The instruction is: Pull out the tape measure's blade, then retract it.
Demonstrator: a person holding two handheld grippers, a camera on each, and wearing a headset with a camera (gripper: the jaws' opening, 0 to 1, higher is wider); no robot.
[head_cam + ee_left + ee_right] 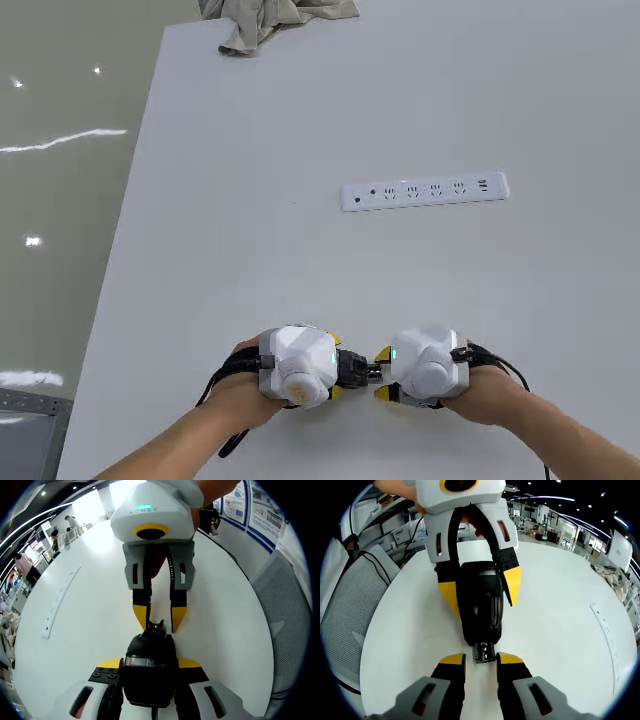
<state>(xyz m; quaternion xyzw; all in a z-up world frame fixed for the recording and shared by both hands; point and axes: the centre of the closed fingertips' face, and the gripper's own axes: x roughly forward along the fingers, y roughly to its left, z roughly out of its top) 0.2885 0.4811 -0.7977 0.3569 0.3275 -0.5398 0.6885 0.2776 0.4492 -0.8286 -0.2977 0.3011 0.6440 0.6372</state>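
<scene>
Left gripper (345, 368), held in the person's left hand (245, 395), is clamped on the black rounded tape measure (150, 670); in the left gripper view its two yellow-tipped jaws press on both sides of the case. We see this also in the right gripper view, where the left gripper (480, 592) comes from the top with the tape measure (480, 600) between its jaws.

The right gripper (380, 373), in the person's right hand (490, 385), faces it nose to nose, low over the near edge of the white table (300, 150). A very short piece of the dark blade end (484, 652), with the figure 2 on it, comes out of the case and lies between the tips of the right gripper (481, 660). These jaws stand only narrowly apart, one on each side of the blade end. We cannot tell if they really press on it.

In the left gripper view the blade end (156, 625) sits between the yellow tips of the right gripper (156, 617).

Farther on the table lies a long white power strip (425, 190), well apart from the grippers. A crumpled beige cloth (270, 20) lies at the far edge. A grey mesh chair (280, 595) stands beside the table.
</scene>
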